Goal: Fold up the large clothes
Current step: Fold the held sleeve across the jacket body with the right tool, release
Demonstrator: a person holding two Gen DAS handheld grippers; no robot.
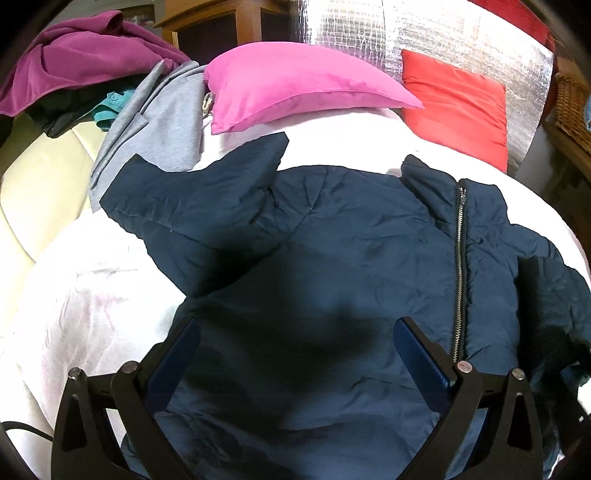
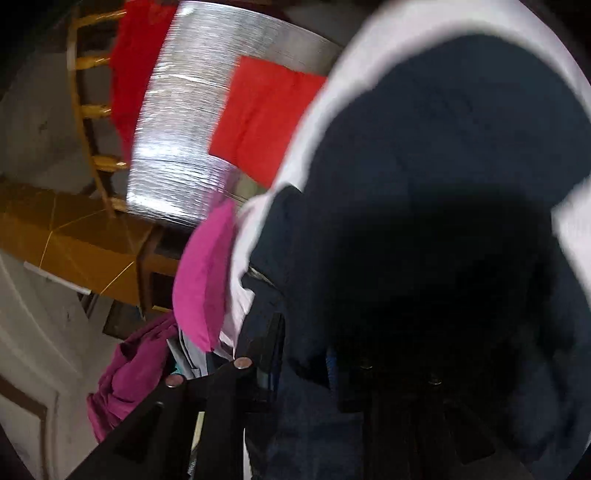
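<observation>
A dark navy padded jacket (image 1: 332,229) lies spread on a white sheet (image 1: 92,295), zipper (image 1: 459,266) to the right, one sleeve (image 1: 192,192) pointing up and left. My left gripper (image 1: 297,332) hangs open just above the jacket's lower middle, holding nothing. In the blurred, tilted right wrist view the jacket (image 2: 443,147) fills the right side. My right gripper (image 2: 306,354) is low against the jacket with navy cloth between its fingers (image 2: 266,354). Its right finger is lost in shadow.
A pink pillow (image 1: 295,85) and a red cushion (image 1: 458,107) lie at the head of the bed against a silver foil panel (image 1: 369,33). A pile of grey, purple and teal clothes (image 1: 110,81) sits at the back left. A wicker basket (image 1: 572,107) stands at the right.
</observation>
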